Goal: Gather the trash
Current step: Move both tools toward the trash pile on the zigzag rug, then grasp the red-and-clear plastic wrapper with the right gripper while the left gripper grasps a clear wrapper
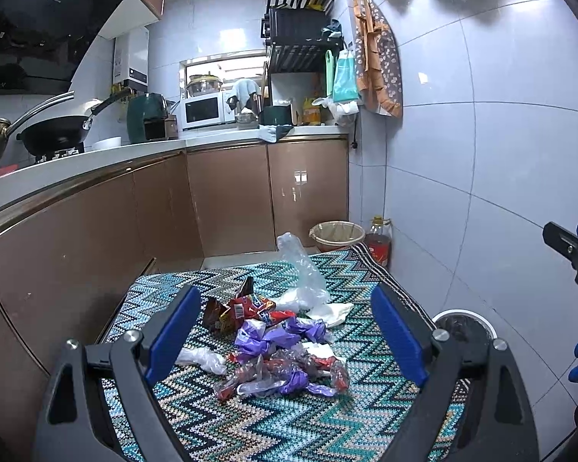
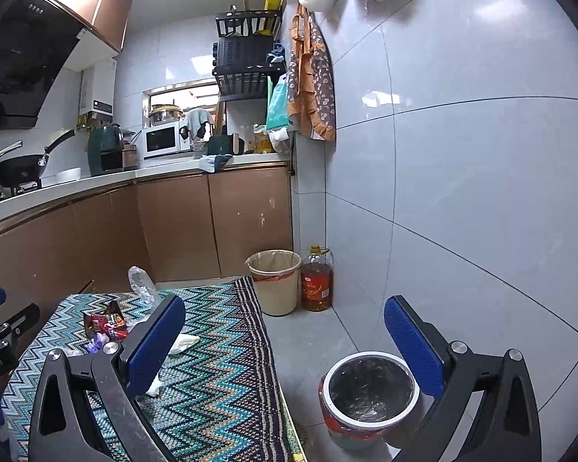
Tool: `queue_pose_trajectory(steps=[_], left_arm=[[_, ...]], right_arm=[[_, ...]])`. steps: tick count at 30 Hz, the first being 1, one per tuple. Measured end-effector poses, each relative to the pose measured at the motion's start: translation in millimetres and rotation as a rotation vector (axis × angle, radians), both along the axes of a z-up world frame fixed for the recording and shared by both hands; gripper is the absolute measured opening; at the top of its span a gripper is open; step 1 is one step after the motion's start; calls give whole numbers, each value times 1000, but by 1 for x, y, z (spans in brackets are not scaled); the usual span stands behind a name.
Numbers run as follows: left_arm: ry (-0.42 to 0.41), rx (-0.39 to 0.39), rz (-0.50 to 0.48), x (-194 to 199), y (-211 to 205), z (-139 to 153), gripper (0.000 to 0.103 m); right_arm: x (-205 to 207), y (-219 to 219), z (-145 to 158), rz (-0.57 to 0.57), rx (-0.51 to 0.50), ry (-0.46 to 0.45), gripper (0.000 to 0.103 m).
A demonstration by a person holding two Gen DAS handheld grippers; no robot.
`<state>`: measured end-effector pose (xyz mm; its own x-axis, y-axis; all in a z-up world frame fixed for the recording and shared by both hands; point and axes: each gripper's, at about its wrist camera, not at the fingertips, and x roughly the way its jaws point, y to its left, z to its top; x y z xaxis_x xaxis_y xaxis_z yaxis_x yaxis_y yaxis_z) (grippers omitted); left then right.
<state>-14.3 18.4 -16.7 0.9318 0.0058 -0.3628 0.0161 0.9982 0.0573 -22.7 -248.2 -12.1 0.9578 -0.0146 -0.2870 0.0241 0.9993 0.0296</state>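
Observation:
A pile of trash (image 1: 277,342) lies on a table with a zigzag cloth (image 1: 289,423): red and purple snack wrappers, clear plastic (image 1: 302,269) and white tissue (image 1: 327,312). My left gripper (image 1: 285,331) is open, its blue pads on either side of the pile, a little above it. My right gripper (image 2: 285,342) is open and empty, held over the table's right edge and a red bin with a black liner (image 2: 370,389) on the floor. The wrappers also show in the right wrist view (image 2: 106,325).
A beige lined bin (image 2: 275,281) and an oil bottle (image 2: 316,281) stand on the floor by the tiled wall (image 2: 462,192). Brown cabinets (image 1: 227,196) with a counter run along the left and back. The right gripper's tip shows in the left wrist view (image 1: 570,250).

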Motion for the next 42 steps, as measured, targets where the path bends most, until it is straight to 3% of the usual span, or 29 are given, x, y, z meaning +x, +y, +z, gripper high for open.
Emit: queue_pose_trajectory(steps=[12,21,27,31,34,38,42], left_arm=[[2,-1,7,-8,9,-3,90],[47,-49,33,8,33,-17,90],[73,-68,106,20,80,-32,90],[117,-100,104,24,116,-52,90],[169,-109,86,27,132,-70,89],[245,-123,47,32,143,-95,89],[307,-168,-12,44,144,-111,85]], right_arm=[[-1,19,-4,45,-18,8,103],[9,22,-11,80,-3,19,103],[33,39,-32,189,-6,109,103],[55,59,-54,300,2,195,103],[72,77,-72,408,31,267,91],[95,104,-94,527,53,367,65],[115,127,-119,624,75,461,59]])
